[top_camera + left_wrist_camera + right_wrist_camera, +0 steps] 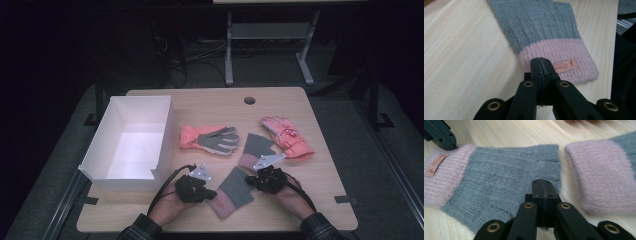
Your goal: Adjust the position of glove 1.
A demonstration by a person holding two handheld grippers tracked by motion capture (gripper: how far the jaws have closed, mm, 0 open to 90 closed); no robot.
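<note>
Gloves lie spread across the wooden table [310,200], and we work on the nearest one, a grey knitted fingerless glove [234,191] with a pink cuff, lying flat at the near edge between our two hands. Our left gripper [212,194] rests at the cuff end; in the left gripper view its jaws are clenched together, their tips over the pink band just beside the small sewn label [566,67], and we cannot tell whether any wool is caught between them. Our right gripper [250,180] sits at the opposite, grey end, its jaws likewise pressed tight with the tips over the glove's edge; again we cannot tell whether any fabric is pinched. A second grey and pink glove [254,150] lies just beyond, its cuff nearly meeting the first. Farther back lie a pink glove with a grey palm [210,138] and another pink glove [287,136]. A white open box [131,145] stands at the left.
</note>
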